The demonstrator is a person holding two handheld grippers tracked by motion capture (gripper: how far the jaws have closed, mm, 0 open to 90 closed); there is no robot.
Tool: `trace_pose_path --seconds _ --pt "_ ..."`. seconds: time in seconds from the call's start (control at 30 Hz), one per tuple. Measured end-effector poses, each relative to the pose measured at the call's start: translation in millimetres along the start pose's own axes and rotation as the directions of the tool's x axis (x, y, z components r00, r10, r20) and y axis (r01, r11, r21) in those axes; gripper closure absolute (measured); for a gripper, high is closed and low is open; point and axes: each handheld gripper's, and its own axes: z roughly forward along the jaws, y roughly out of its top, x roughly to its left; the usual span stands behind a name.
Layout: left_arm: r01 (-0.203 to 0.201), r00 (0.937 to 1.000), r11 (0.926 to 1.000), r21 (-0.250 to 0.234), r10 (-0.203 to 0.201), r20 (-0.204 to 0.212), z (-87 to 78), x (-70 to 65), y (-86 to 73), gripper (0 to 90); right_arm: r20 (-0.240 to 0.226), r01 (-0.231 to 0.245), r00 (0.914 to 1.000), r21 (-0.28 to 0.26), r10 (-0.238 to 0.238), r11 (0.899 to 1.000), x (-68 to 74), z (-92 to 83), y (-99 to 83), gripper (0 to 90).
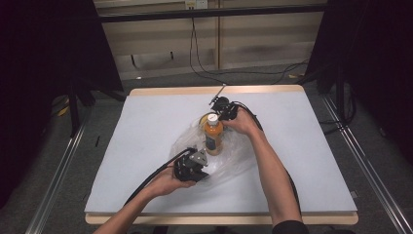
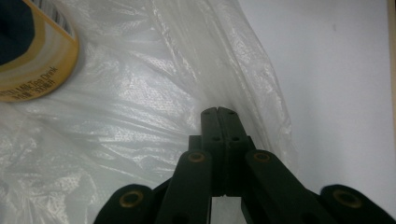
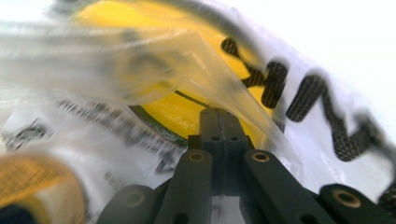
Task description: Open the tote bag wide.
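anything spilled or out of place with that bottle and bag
Nothing spilled. The orange bottle stands upright with its cap on, amid the crumpled clear plastic bag. Both the left tool and the right tool are shut on folds of the bag.

Pale table (image 1: 146, 126), grey floor (image 1: 44, 161), dim room.

One table (image 1: 302, 161) carries one clear plastic bag (image 1: 229, 161) at its centre. One orange bottle (image 1: 213, 138) stands at the bag's 12 o'clock edge, one yellow item (image 1: 201, 121) just beyond it. Two tongs: left (image 1: 199, 170) at 7 o'clock, right (image 1: 221, 111) at 12.
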Motion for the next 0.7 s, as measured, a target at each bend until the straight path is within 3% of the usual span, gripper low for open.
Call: trace_pose_path --seconds 0.07,0.13,0.23,0.27,0.3,0.33,0.4,0.43,0.57,0.7 --pt "-0.001 0.9997 1.0 -0.002 0.001 -0.023 0.1 -2.5 -0.8 90.0 0.007 -0.013 0.9999 -0.005 0.013 1.0 -0.4 1.0 1.5 90.0" --pt "0.0 0.9996 1.0 -0.01 -0.001 -0.026 0.7 -2.8 -0.9 90.0 0.06 -0.02 0.998 -0.013 0.02 1.0 -1.0 4.0 6.0 90.0" --pt "0.002 1.0 1.0 0.006 -0.002 0.005 -0.6 1.5 0.0 90.0 0.066 -0.021 0.9976 -0.022 0.022 1.0 -1.6 5.4 7.6 90.0" --pt "0.002 0.9998 1.0 -0.003 -0.002 -0.02 0.4 2.3 0.2 90.0 0.064 -0.038 0.9972 -0.027 0.039 0.999 -1.3 5.6 7.9 90.0" --pt "0.024 0.9988 0.9995 -0.022 -0.025 -0.042 2.1 6.0 0.7 90.0 0.044 -0.043 0.998 -0.041 0.045 0.998 -1.4 5.8 7.0 90.0" --pt "0.024 0.9988 0.9995 -0.022 -0.025 -0.042 2.1 6.0 0.7 90.0 -0.005 -0.05 0.9988 -0.061 0.05 0.997 -1.6 6.0 6.4 90.0" --pt "0.047 0.9982 0.998 -0.044 -0.048 -0.034 2.7 14.9 0.0 90.0 -0.031 -0.038 0.9989 -0.09 0.035 0.995 1.5 8.4 5.8 90.0" --pt "0.058 0.9977 0.9975 -0.041 -0.059 -0.034 2.0 16.7 -0.4 90.0 -0.046 -0.054 0.9977 -0.1 0.05 0.994 3.1 9.1 6.5 90.0" --pt "0.073 0.9962 0.9957 -0.058 -0.075 -0.043 0.3 20.3 -2.4 90.0 -0.052 -0.043 0.9979 -0.099 0.038 0.994 2.5 6.3 6.5 90.0" --pt "0.111 0.9929 0.9837 -0.141 -0.116 -0.027 -7.0 23.8 -5.5 90.0 -0.06 -0.046 0.9975 -0.142 0.037 0.989 4.9 -12.2 3.3 90.0"
